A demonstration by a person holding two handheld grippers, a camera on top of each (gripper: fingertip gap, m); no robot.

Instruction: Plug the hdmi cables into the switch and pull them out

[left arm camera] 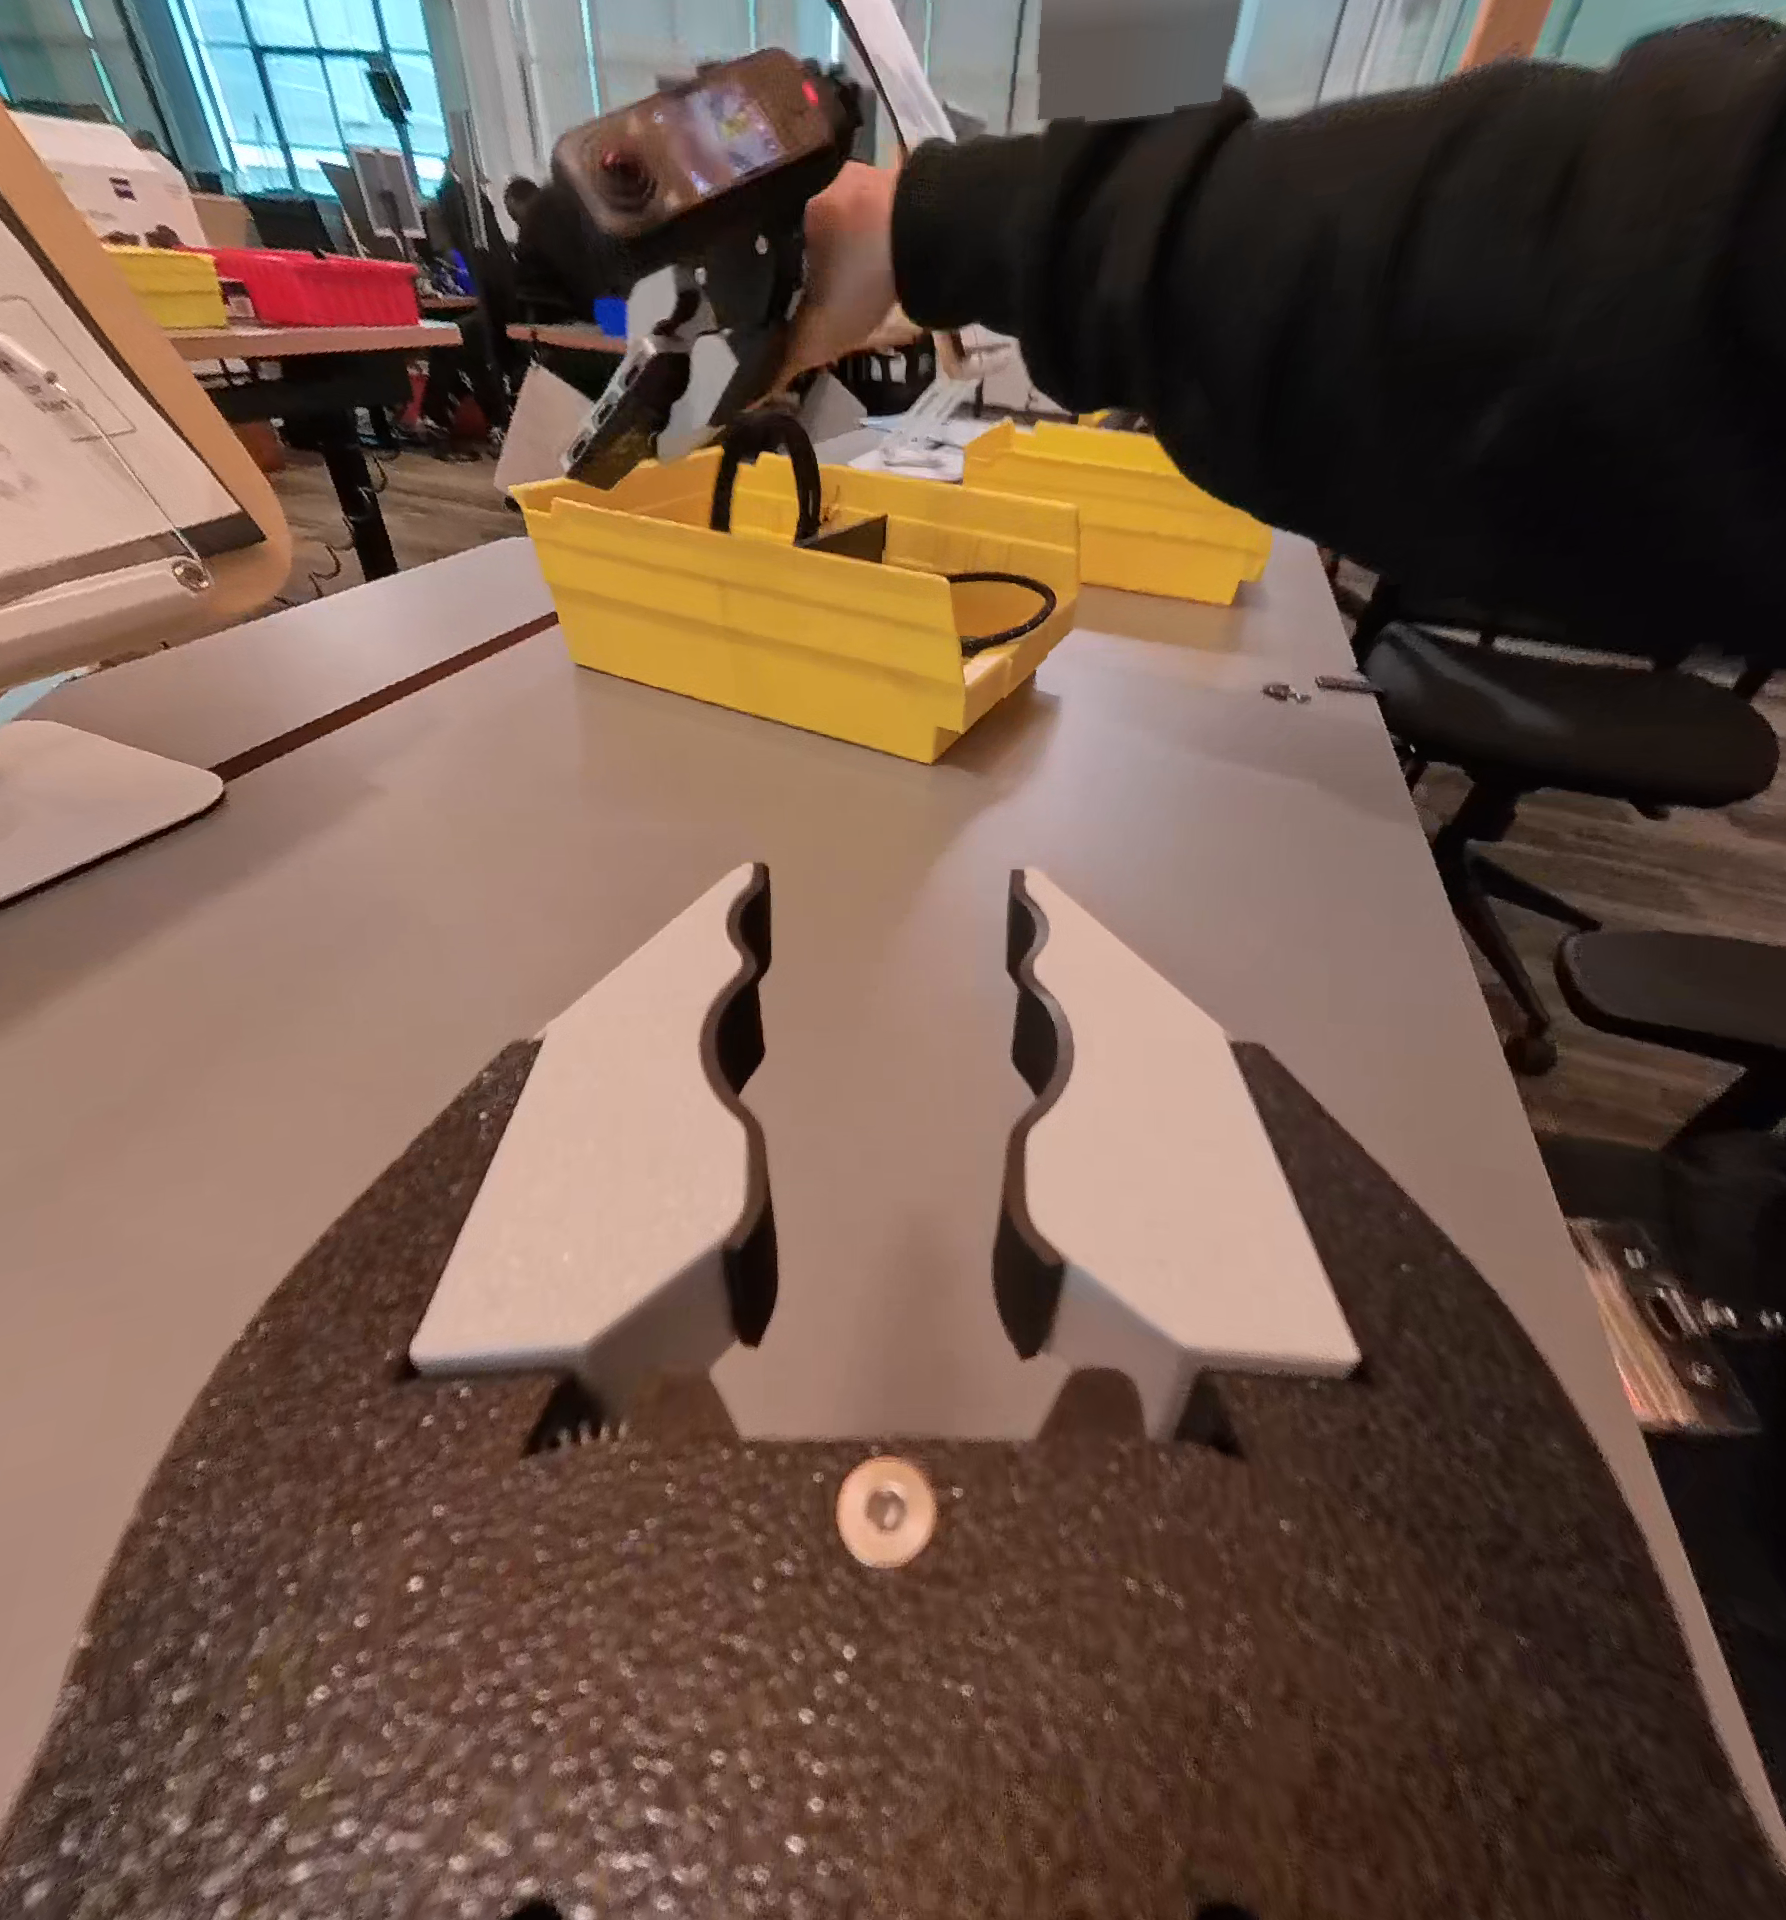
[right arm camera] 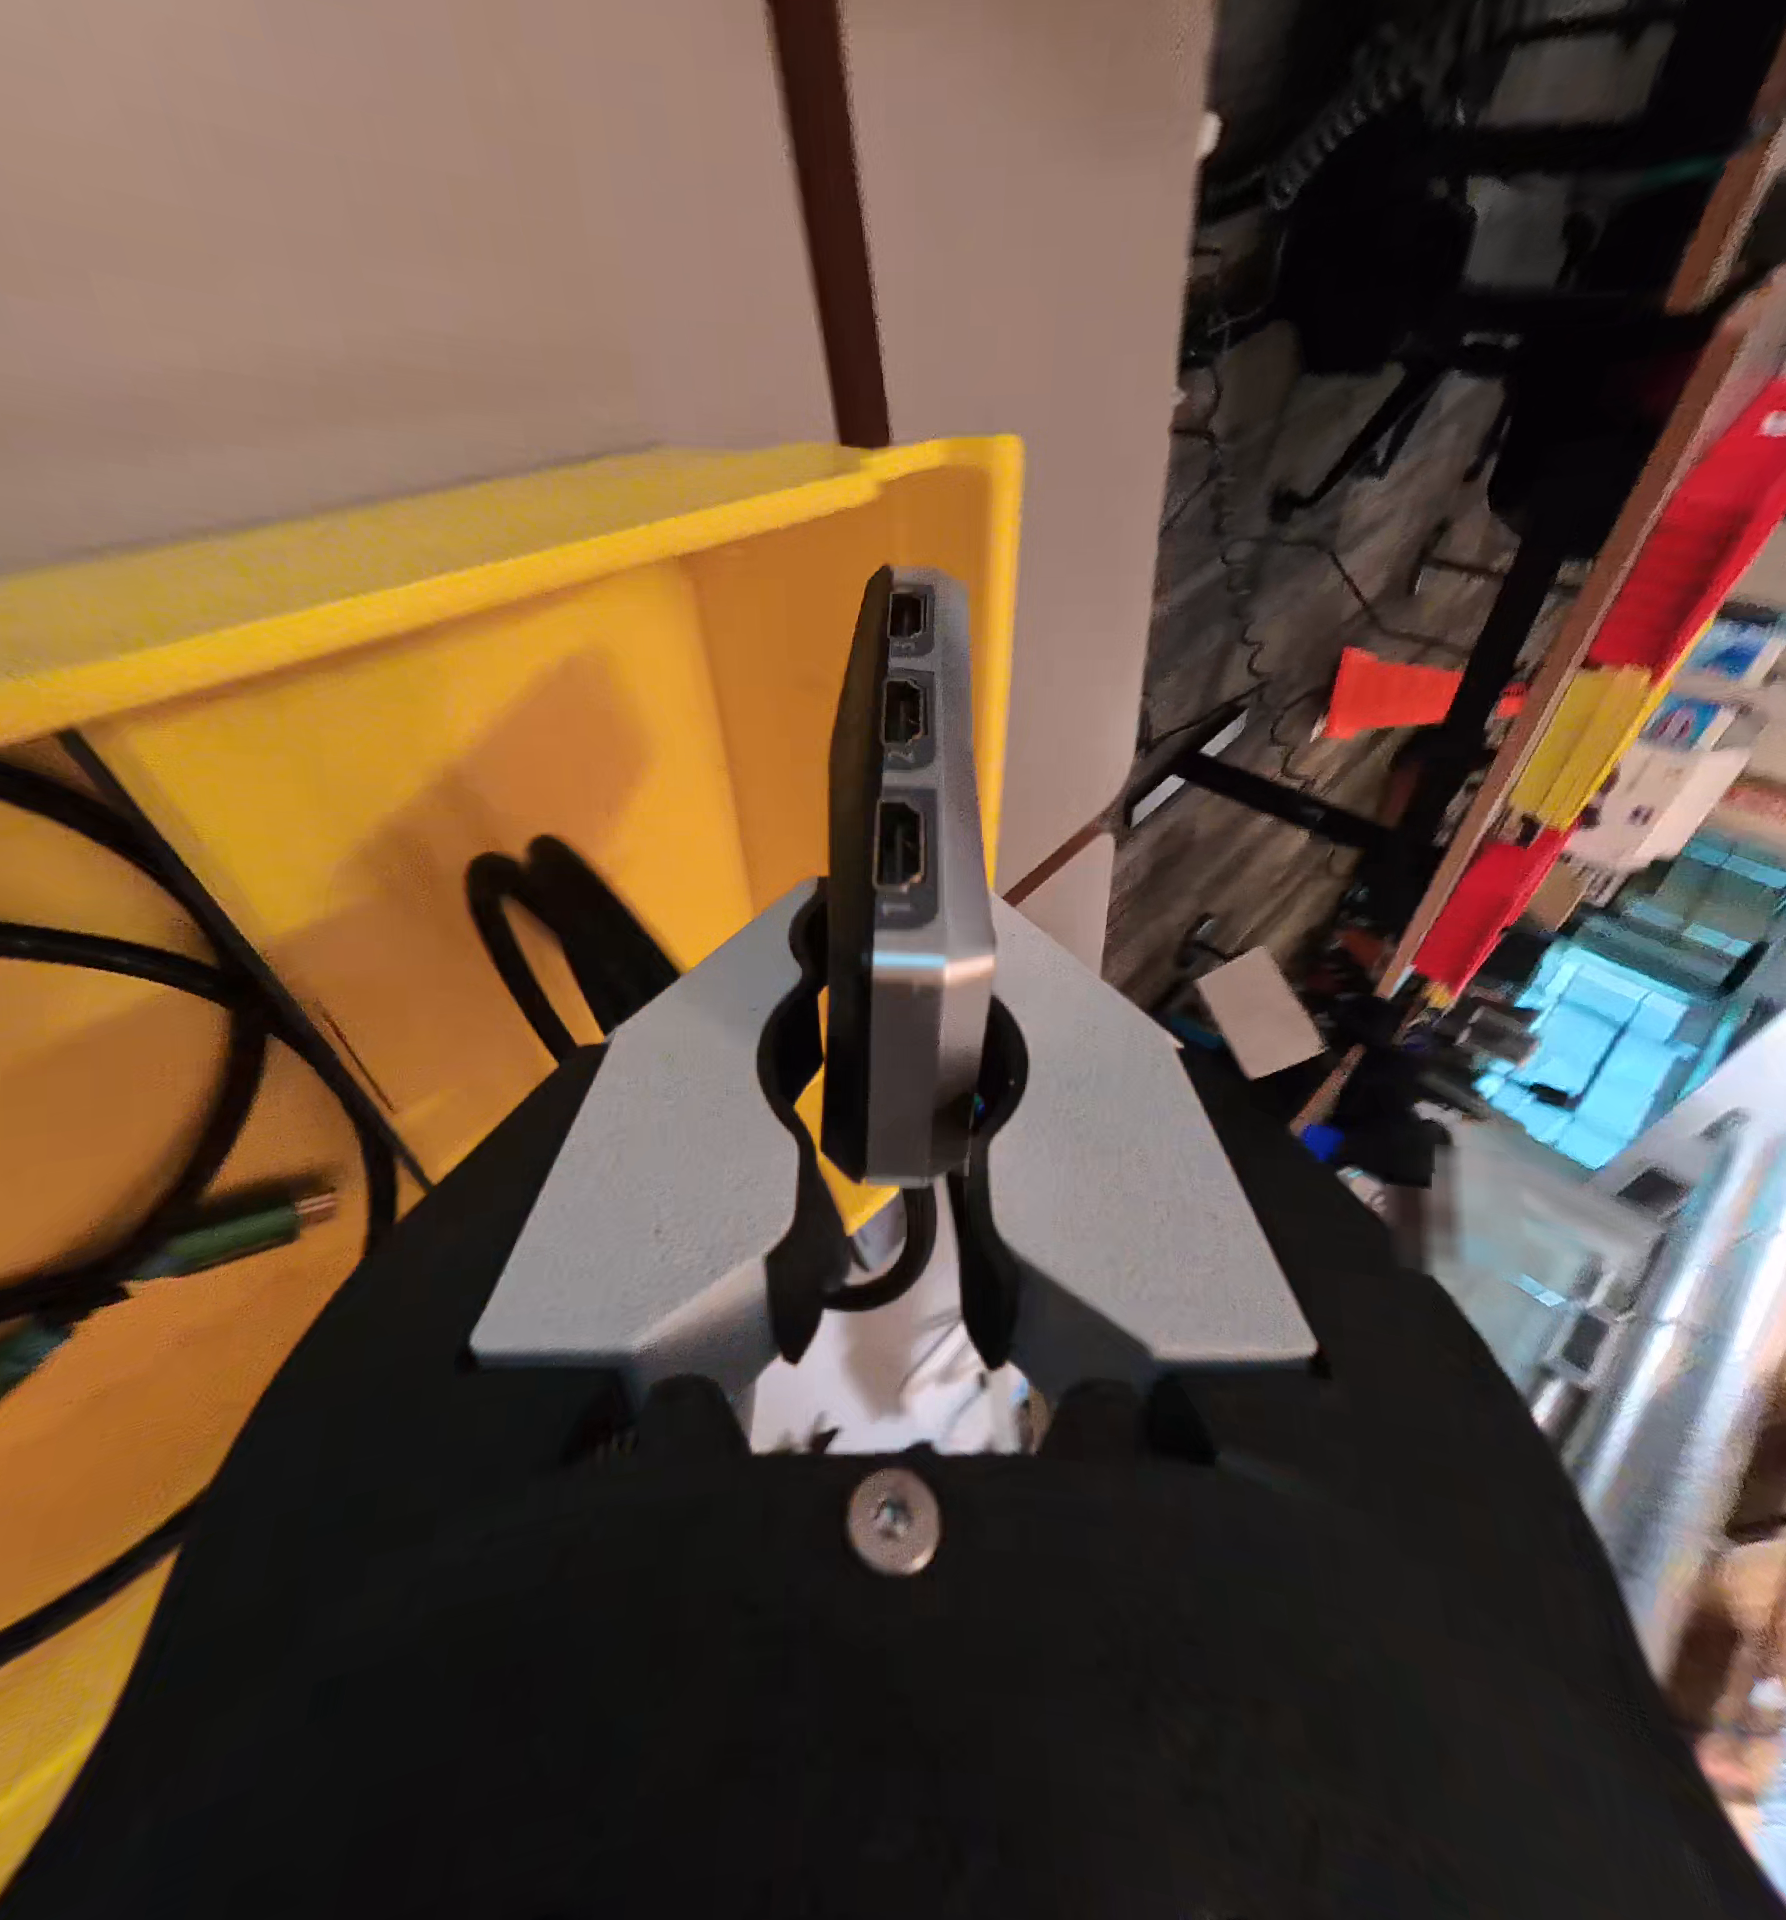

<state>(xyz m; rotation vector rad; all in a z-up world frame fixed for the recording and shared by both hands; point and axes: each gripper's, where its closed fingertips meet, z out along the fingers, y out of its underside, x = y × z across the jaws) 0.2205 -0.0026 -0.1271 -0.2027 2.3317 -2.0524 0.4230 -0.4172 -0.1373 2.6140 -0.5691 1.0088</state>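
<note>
A grey table (left arm camera: 1076,790) fills the left wrist view, and low in the frame the left gripper (left arm camera: 887,1101) hangs open over it, holding nothing. Farther up, past the middle, a yellow bin (left arm camera: 754,634) holds black cables (left arm camera: 1008,613). Above its far left corner the right gripper (right arm camera: 894,1049) is closed tight on the switch (right arm camera: 915,862), whose three holes show empty. I think it should hold the switch still while the left one fetches a plug and pushes it in straight.
</note>
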